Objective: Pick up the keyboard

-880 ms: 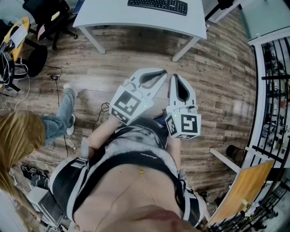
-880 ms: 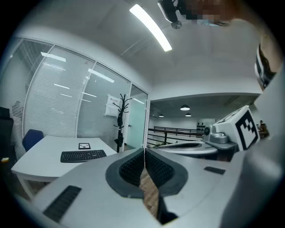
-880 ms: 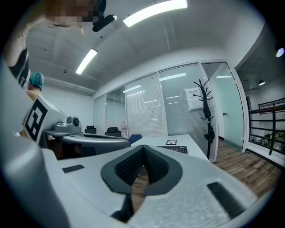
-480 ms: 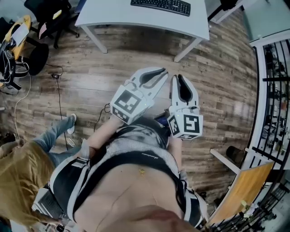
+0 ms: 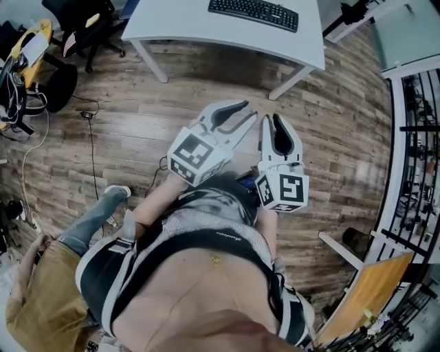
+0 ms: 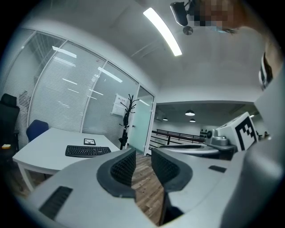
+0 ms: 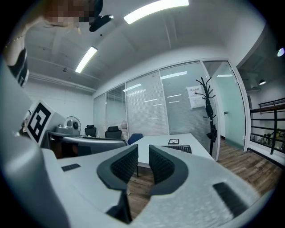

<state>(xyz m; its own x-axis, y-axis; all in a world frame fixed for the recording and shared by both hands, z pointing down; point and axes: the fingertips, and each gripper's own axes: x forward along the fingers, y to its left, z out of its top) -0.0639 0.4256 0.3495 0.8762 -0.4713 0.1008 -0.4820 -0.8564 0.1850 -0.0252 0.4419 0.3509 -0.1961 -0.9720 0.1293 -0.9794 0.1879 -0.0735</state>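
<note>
A black keyboard [image 5: 253, 12] lies on a white table [image 5: 179, 24] at the top of the head view, well ahead of both grippers. The left gripper view shows the keyboard [image 6: 87, 151] off to the left, and the right gripper view shows the keyboard [image 7: 180, 148] far beyond the jaws. I hold both grippers close in front of my body over the wooden floor. My left gripper [image 5: 249, 110] has its jaws a little apart with nothing between them. My right gripper [image 5: 270, 117] is shut and empty.
Another person [image 5: 62, 275] stands at the lower left. Black office chairs [image 5: 75, 27] and floor cables [image 5: 89, 144] are at the left. A black railing [image 5: 419, 137] and an orange board [image 5: 368, 289] line the right. A coat rack [image 6: 127, 120] stands behind the table.
The table and keyboard have slid a little right and lower in the head view. The other person has moved down towards the lower left corner. Both grippers keep their pose.
</note>
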